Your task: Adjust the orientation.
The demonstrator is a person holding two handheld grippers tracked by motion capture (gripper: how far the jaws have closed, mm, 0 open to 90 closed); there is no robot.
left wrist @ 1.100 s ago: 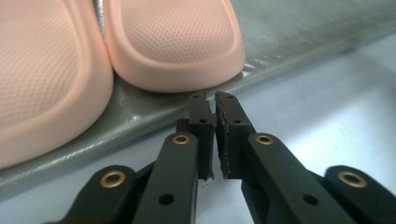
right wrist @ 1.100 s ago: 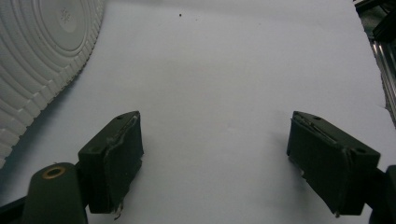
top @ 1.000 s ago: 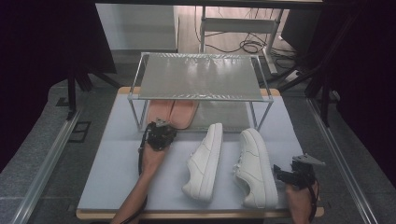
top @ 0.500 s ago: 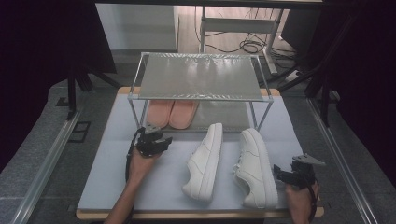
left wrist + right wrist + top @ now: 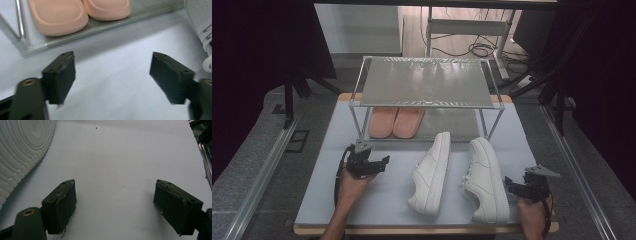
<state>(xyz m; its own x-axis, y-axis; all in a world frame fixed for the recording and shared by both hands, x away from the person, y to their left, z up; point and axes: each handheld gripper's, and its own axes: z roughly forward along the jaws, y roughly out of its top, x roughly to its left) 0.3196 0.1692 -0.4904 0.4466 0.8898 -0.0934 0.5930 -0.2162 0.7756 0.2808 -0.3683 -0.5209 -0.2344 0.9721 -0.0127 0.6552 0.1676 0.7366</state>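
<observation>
Pale worktop under a wire shoe rack at its far edge, pink slippers side by side on the rack's lower shelf. Left gripper near the left edge, just before the slippers, jaws just opened wide, nothing between them. Right gripper at the near right corner beside two white sneakers, jaws released, empty.

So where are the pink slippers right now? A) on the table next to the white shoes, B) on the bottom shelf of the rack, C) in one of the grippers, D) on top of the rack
B: the pink slippers sit side by side on the bottom shelf of the rack, under its bare top shelf, apart from the white shoes on the table.
</observation>
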